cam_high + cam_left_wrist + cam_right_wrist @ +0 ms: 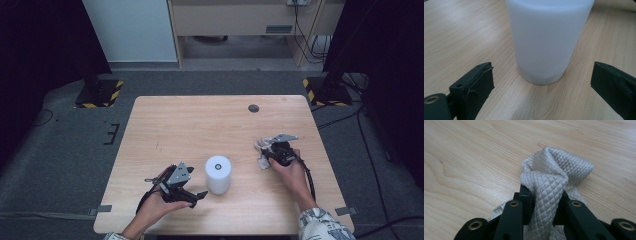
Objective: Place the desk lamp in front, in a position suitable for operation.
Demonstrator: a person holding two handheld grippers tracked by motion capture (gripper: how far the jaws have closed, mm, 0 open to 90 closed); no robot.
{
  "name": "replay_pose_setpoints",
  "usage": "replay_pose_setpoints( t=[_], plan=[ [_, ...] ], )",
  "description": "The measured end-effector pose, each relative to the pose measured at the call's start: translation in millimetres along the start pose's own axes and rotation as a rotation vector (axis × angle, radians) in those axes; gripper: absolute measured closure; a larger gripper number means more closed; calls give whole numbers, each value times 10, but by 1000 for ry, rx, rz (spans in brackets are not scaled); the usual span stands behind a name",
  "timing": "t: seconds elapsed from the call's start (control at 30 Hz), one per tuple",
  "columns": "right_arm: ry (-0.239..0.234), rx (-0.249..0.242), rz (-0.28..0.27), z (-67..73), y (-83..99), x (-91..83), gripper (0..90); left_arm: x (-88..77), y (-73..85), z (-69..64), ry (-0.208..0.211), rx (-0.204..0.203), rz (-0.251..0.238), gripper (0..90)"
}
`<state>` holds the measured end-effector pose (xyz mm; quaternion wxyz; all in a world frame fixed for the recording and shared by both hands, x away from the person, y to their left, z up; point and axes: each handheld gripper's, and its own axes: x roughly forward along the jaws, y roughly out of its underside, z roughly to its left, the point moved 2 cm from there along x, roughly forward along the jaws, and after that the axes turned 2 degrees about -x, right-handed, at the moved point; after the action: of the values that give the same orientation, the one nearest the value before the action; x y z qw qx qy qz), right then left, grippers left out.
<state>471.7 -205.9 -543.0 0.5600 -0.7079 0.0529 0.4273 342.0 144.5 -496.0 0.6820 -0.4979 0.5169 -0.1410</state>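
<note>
A white cylindrical container [218,174] stands upright on the wooden table [200,125], near its front middle. My left gripper [200,196] is just left of it, open, jaws pointing at it. In the left gripper view the container [546,42] stands ahead of the wide-apart jaws, not touched by them; the gripper [541,87] has nothing between its pads. At the right side of the table my right gripper [266,154] is shut on a crumpled white quilted cloth [261,150]. In the right gripper view the cloth [549,177] is bunched and pinched between the jaws of the gripper [544,202].
A small dark round grommet [253,108] sits in the table near its far edge. Beyond the table lie grey floor, black stands with yellow-black striped bases [100,92] at both far corners, and cables at the right.
</note>
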Motion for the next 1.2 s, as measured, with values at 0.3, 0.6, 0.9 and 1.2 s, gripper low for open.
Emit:
replay_pose_setpoints(
  t=[0.3,0.6,0.9,1.2],
  plan=[
    [-128,-36,-99,258,-240,-385,771,35,-61,-7,-11,-10,-43,24],
    [-254,-110,-168,683,-546,-767,771,118,-135,-4,-5,-26,-74,21],
    [-340,-220,-166,1193,-911,-956,770,263,-243,-22,31,-21,-102,19],
    [-353,-279,-84,1385,-1005,-809,770,355,-326,-23,37,-8,-121,50]
  ],
)
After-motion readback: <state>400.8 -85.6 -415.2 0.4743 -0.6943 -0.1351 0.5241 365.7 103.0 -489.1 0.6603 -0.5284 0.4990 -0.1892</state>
